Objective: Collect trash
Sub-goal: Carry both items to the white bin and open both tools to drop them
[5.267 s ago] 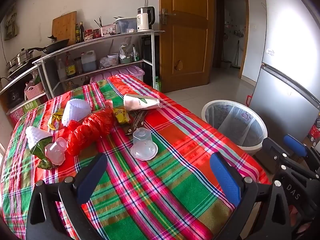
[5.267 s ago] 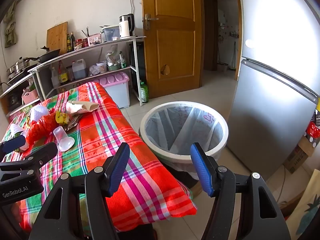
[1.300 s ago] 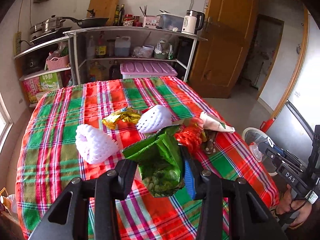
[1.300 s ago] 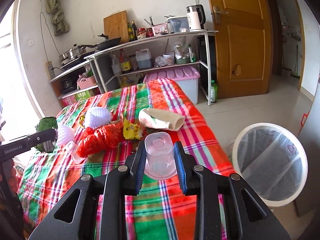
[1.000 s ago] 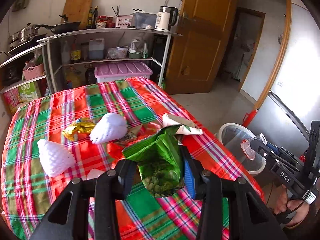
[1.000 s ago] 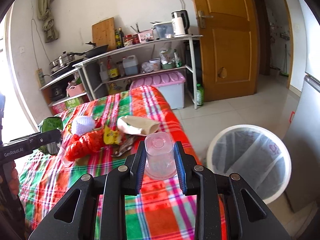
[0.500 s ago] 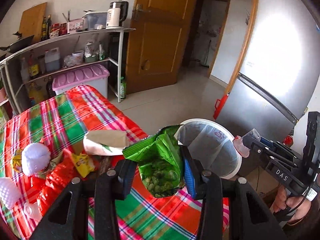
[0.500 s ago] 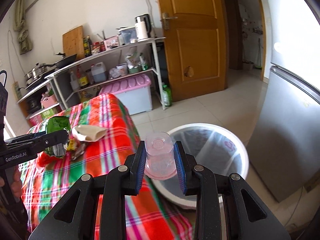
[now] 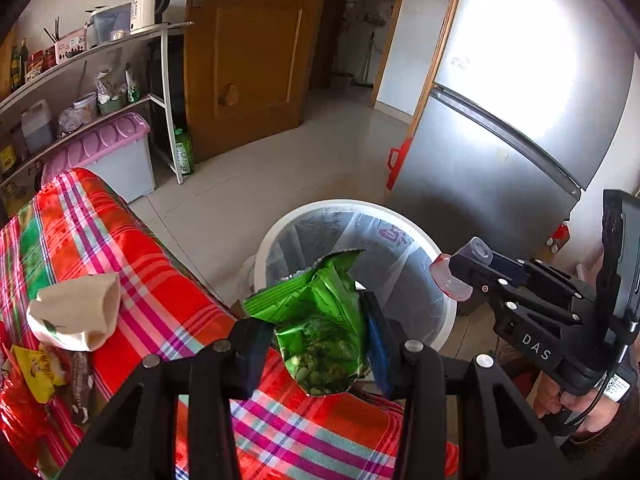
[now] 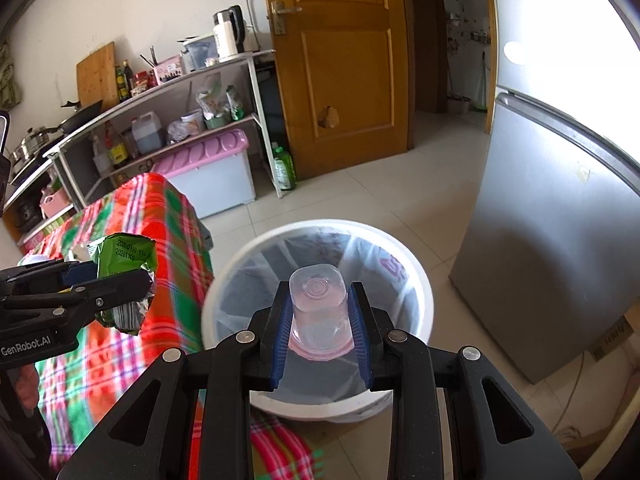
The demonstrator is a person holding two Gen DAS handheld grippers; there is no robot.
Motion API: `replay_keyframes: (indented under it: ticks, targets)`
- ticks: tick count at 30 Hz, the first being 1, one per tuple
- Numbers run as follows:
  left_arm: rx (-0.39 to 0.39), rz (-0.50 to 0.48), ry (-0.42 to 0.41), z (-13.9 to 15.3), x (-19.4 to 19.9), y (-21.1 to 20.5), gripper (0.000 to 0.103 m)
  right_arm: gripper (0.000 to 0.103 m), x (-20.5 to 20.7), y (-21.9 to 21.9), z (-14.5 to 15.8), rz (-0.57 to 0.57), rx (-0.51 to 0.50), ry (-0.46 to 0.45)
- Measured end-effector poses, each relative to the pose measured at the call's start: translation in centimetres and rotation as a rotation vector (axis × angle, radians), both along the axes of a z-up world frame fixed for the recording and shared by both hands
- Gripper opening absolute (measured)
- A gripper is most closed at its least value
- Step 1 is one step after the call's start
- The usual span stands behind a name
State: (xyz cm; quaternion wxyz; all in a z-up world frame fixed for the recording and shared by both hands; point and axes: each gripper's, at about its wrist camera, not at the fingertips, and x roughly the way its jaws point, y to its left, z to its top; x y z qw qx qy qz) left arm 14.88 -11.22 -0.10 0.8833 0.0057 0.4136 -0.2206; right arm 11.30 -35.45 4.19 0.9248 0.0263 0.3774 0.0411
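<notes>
My left gripper point(image 9: 316, 336) is shut on a crumpled green snack bag point(image 9: 320, 320) and holds it at the table's edge beside the white trash bin point(image 9: 436, 256). It also shows in the right wrist view point(image 10: 116, 284) with the green snack bag point(image 10: 124, 264). My right gripper point(image 10: 320, 320) is shut on a clear plastic cup point(image 10: 318, 308), held bottom forward above the trash bin point(image 10: 420, 320). The right gripper point(image 9: 460, 272) with the cup point(image 9: 456, 276) also shows in the left wrist view, over the bin's right rim. A clear bag lines the bin.
The table with a red and green plaid cloth point(image 9: 132, 248) holds a beige paper wrapper point(image 9: 76, 316), a yellow packet point(image 9: 38, 368) and red wrapping point(image 9: 16, 412). A grey fridge point(image 10: 560, 248) stands right of the bin. A shelf rack point(image 10: 172, 120), pink-lidded box point(image 10: 208, 168) and wooden door point(image 10: 344, 64) stand behind.
Both grippers have swung from the table toward the trash bin with their loads. The cup is now over the bin's opening and the green bag is closer to its rim.
</notes>
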Motion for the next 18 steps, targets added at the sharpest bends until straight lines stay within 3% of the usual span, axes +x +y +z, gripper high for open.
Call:
replay_keyframes:
  ticks: [11,13,15,18]
  targets:
    - [0.035,-0.005,0.088,-3.2,2.7,-2.3,0.046,0.030,2.1,-1.7,-3.5,-0.030,-0.025,0.089]
    - [0.034,0.000,0.103,-3.5,2.9,-2.2,0.054,0.030,2.5,-1.7,-4.0,-0.028,-0.029,0.107]
    - [0.030,0.009,0.107,-3.7,3.1,-2.0,0.071,0.030,2.7,-1.7,-4.4,-0.019,-0.025,0.119]
    - [0.029,0.017,0.111,-3.8,3.2,-1.8,0.073,0.047,2.9,-1.6,-4.6,-0.018,-0.025,0.130]
